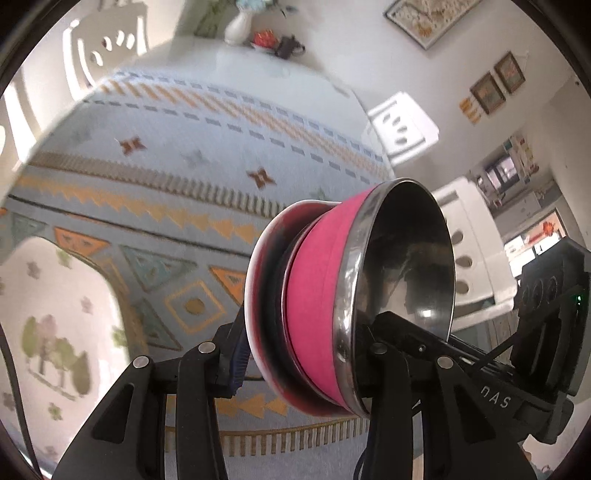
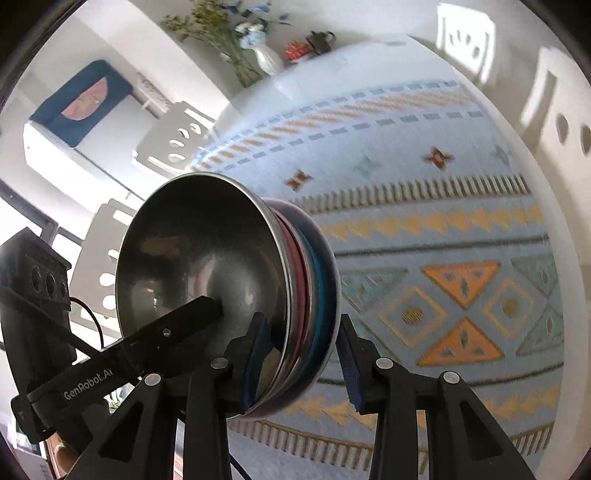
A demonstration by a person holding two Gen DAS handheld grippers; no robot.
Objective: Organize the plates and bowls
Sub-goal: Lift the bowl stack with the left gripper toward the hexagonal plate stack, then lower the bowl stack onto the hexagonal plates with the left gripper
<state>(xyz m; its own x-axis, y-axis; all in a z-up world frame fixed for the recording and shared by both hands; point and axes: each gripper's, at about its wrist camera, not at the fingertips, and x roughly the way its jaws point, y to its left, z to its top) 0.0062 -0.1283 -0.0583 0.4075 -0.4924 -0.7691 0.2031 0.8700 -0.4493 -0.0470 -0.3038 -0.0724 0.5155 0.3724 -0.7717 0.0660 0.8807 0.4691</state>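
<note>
Between the left gripper (image 1: 301, 363) fingers sits a stack of a pink-sided steel bowl (image 1: 369, 295) on a dark red-rimmed plate (image 1: 260, 302), clamped at the rim and held clear of the table. Opposite, the right gripper (image 2: 299, 363) pinches the same stack's other edge. Beyond lies a pale blue patterned tablecloth (image 1: 177, 155), then a white vase (image 1: 236, 27).

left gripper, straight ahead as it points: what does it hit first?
Beyond the stacked steel bowls clamped in the left gripper, probably the patterned light-blue tablecloth; nothing else shows in that line, though depth is unclear.
</note>
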